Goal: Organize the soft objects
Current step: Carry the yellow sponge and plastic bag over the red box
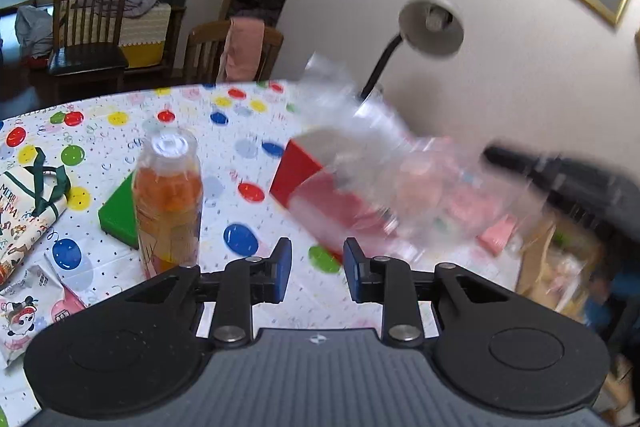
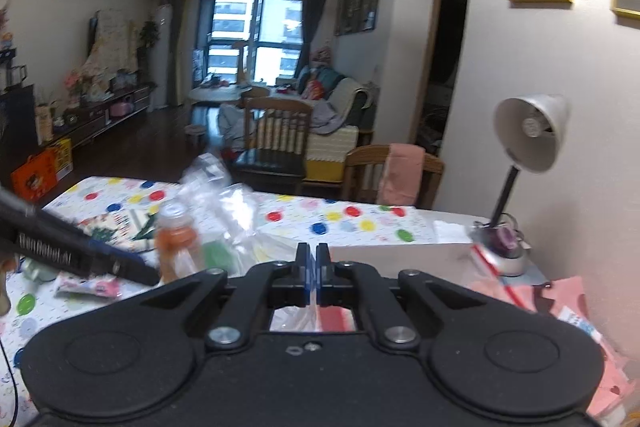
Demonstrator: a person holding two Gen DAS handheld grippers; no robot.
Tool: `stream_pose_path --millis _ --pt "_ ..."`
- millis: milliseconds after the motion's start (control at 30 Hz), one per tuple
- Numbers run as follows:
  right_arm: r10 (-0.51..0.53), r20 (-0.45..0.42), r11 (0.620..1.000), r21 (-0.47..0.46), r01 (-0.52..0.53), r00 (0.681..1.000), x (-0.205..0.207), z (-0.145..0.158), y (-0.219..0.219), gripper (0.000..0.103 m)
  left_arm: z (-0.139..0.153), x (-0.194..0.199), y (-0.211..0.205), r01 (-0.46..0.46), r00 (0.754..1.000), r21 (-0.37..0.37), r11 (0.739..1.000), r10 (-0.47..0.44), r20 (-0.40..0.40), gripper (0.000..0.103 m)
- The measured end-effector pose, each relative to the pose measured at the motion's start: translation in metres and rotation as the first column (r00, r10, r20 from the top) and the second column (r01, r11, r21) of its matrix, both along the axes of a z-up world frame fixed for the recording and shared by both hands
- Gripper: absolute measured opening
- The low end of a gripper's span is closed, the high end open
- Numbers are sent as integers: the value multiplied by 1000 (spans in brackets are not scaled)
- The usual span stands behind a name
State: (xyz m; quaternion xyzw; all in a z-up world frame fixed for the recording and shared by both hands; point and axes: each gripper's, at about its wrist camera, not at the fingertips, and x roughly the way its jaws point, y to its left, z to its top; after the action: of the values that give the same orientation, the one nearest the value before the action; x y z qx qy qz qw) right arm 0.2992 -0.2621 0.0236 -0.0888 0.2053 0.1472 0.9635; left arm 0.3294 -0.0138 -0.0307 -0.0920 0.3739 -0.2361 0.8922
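A clear plastic bag (image 1: 384,163) hangs blurred in the air above a red box (image 1: 298,171). My right gripper (image 1: 560,175), a dark shape at the right of the left wrist view, holds it by one end. In the right wrist view that gripper (image 2: 313,257) has its blue pads pressed together, and the clear plastic bag (image 2: 224,195) trails up and to the left from them. My left gripper (image 1: 316,261) stands open low in front of the box, with nothing between its pads. Its black body crosses the left edge of the right wrist view.
On the balloon-print tablecloth (image 1: 248,131) stand a bottle of orange drink (image 1: 168,203), a green box (image 1: 118,215), a Christmas gift bag (image 1: 24,211) and a snack packet (image 1: 28,311). A desk lamp (image 2: 528,135) stands by the wall. Pink packages (image 2: 564,303) lie at the right. Wooden chairs (image 2: 280,135) stand beyond the table.
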Motion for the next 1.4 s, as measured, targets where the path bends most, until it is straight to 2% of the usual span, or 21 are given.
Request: stream_pose_path --millis 167,433,500,533,567,700,833,1033,1100,1167,1233,1400 --pt "-48 18 999 7 48 999 12 6 -34 1 -34 3 -4 28 993 29 999 -24 -115 28" --pt "-74 -3 997 23 74 997 26 1 -62 1 -78 -12 -7 85 974 102 991 -61 -220 31" --pt "-75 -7 997 24 75 997 26 0 -64 1 -88 -15 -8 114 966 106 988 -85 -246 50" --pt "-74 -12 997 28 75 997 25 -1 -64 1 -92 -18 -10 122 964 114 986 -91 -250 73" --pt "-74 -18 997 31 75 997 26 -3 -64 1 -96 -21 -11 135 965 125 983 -101 -243 80" --pt "-68 -41 997 38 69 997 26 -8 -62 1 -112 -29 -22 187 962 181 966 -142 -234 80" --pt "-57 -58 998 31 58 997 22 -13 -56 1 -129 -35 -35 228 964 277 933 -176 -200 80" --pt "-59 -74 998 24 61 996 16 -16 -51 1 -139 -41 -44 246 966 337 909 -201 -164 79" --pt "-63 -78 998 22 65 995 15 -17 -51 1 -140 -41 -44 237 969 347 908 -194 -154 75" --pt "-68 -81 997 22 70 994 14 -18 -52 1 -142 -41 -44 233 970 365 901 -189 -152 55" --pt "-73 -85 997 22 75 994 14 -18 -53 1 -145 -41 -44 242 967 371 897 -194 -164 48" --pt "-78 -89 996 27 81 993 14 -20 -54 1 -148 -47 -47 254 966 404 879 -208 -154 39"
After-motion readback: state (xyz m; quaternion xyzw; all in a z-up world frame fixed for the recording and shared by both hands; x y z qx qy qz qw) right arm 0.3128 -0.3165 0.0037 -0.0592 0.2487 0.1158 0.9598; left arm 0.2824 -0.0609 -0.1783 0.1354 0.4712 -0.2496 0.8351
